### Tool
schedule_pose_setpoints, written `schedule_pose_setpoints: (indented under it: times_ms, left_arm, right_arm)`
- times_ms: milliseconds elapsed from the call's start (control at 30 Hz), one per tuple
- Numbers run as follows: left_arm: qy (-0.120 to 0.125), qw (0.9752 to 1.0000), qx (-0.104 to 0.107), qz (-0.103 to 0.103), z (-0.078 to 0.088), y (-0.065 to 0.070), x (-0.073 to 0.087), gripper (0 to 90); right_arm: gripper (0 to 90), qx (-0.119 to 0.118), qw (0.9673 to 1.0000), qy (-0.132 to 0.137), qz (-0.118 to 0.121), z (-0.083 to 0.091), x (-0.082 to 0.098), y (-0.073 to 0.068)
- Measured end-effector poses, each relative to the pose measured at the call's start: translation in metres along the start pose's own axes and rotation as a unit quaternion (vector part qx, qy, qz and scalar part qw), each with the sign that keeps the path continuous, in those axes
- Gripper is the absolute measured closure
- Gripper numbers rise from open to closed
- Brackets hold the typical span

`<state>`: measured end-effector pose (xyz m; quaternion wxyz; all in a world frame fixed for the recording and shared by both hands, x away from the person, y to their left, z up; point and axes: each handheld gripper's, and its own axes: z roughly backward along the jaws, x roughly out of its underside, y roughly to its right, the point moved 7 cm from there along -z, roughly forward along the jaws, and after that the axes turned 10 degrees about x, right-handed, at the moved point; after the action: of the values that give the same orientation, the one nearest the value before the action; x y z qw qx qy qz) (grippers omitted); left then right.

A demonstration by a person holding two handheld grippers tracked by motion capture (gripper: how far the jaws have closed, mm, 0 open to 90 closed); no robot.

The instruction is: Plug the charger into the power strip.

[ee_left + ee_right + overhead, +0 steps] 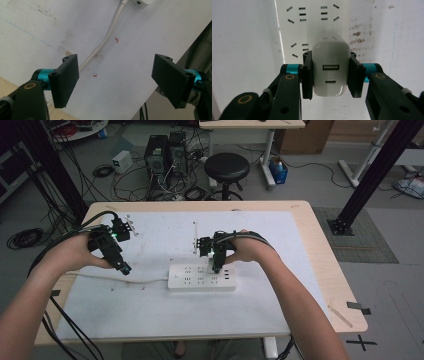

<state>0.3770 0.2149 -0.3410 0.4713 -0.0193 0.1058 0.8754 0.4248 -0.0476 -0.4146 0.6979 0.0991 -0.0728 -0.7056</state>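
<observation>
A white power strip (201, 277) lies on the white mat at the table's middle, its cord (115, 280) trailing left. My right gripper (218, 267) hangs over the strip's right part, shut on a white USB charger (331, 72) whose ports face the camera. The charger sits against the strip's socket face (312, 22); whether its prongs are in a socket is hidden. My left gripper (125, 268) hovers left of the strip, above the cord (105, 42), open with nothing between its jaws. A corner of the strip (141, 3) shows at the top of the left gripper view.
A thin white upright piece (194, 236) stands behind the strip. A small white part (131, 225) lies at the mat's back left. Bare wooden table margins (325, 270) flank the mat. A black stool (227, 168) and computer towers (165, 155) stand beyond the table.
</observation>
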Motion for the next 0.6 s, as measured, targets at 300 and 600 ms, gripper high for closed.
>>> schedule_pose_setpoints:
  times_ms: [300,600]
  left_arm:
    - [-0.004,0.9999,0.01,-0.013,-0.013,0.002,-0.01,22.0]
    - [-0.011,0.9996,0.018,-0.02,-0.02,0.001,-0.016,22.0]
  right_arm:
    - [62.6,0.006,0.9995,-0.017,0.025,-0.003,-0.006,0.0]
    - [62.6,-0.001,0.9997,-0.014,0.022,-0.012,-0.005,-0.001]
